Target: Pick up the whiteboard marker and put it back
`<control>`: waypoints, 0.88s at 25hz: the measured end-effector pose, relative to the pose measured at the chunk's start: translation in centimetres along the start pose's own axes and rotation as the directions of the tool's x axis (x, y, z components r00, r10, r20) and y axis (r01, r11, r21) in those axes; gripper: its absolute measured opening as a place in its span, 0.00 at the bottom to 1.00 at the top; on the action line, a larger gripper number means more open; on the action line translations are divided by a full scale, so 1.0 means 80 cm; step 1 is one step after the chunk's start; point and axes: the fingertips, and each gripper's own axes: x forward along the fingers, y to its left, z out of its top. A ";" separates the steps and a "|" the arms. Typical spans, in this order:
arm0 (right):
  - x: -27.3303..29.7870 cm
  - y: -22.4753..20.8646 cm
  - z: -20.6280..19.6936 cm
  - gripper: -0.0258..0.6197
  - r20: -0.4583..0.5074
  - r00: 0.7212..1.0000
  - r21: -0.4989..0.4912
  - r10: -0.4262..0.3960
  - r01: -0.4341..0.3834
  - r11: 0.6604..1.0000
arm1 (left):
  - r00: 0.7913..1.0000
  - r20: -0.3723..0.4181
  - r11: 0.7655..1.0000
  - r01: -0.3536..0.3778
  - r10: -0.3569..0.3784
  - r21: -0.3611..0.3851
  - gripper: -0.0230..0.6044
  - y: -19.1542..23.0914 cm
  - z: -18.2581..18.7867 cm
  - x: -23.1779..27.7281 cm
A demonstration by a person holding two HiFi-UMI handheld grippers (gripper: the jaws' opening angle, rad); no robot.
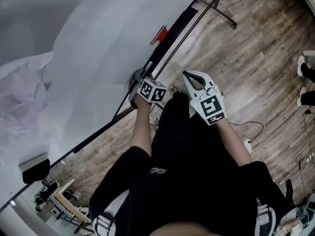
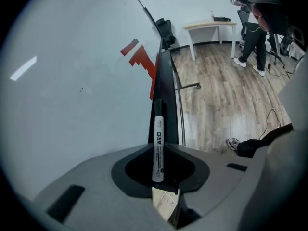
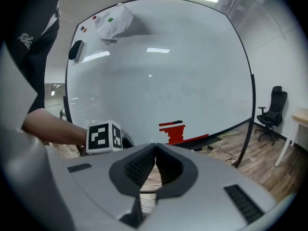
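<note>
Head view: the person faces the board [image 1: 88,58] with both arms out. The left claw [image 1: 139,78] is low at the board's bottom edge, right by the black tray [image 1: 170,36]. The right claw [image 1: 187,75] hangs just beside it over the wood floor [image 1: 246,58], clear of the board. The marker is too small to pick out from up here.

Left gripper view: there it is. The jaws are clamped on the marker [image 2: 158,143], pinching the tail half of its white barrel. The black cap end pokes forward, in line with the tray. Whether the cap touches the tray, I cannot tell. Further along the board sits a red patch [image 2: 140,57].

Right gripper view: the jaws are pressed together, ribbed pads meeting, with nothing between them. The board fills the view, and the left claw's cube [image 3: 103,137] shows at lower left.

How will it handle? It looks light and stiff, a smooth round plastic barrel. Weight should be no worry, but I'd expect slip and swivel to be. Gripped this far back, the long front end could pivot in the pads if the cap knocks the tray. A hold nearer mid-barrel, square across the pads, looks steadier. Once let go, a round body like this may well roll, so it wants laying flat along the tray.
</note>
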 end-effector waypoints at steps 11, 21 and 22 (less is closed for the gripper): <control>-0.023 0.003 0.001 0.04 -0.003 1.000 -0.024 0.010 -0.010 1.000 | 1.000 0.012 0.997 0.015 -0.014 -0.082 0.15 0.000 -0.002 -0.013; -0.028 0.023 0.008 0.05 0.008 0.997 -0.038 0.075 -0.075 0.996 | 0.988 0.149 0.979 -0.002 0.033 -0.203 0.14 -0.004 0.010 -0.067; -0.028 0.025 0.007 0.04 0.006 0.997 -0.037 0.081 -0.081 0.996 | 0.988 0.153 0.978 0.002 0.031 -0.210 0.14 -0.005 0.009 -0.069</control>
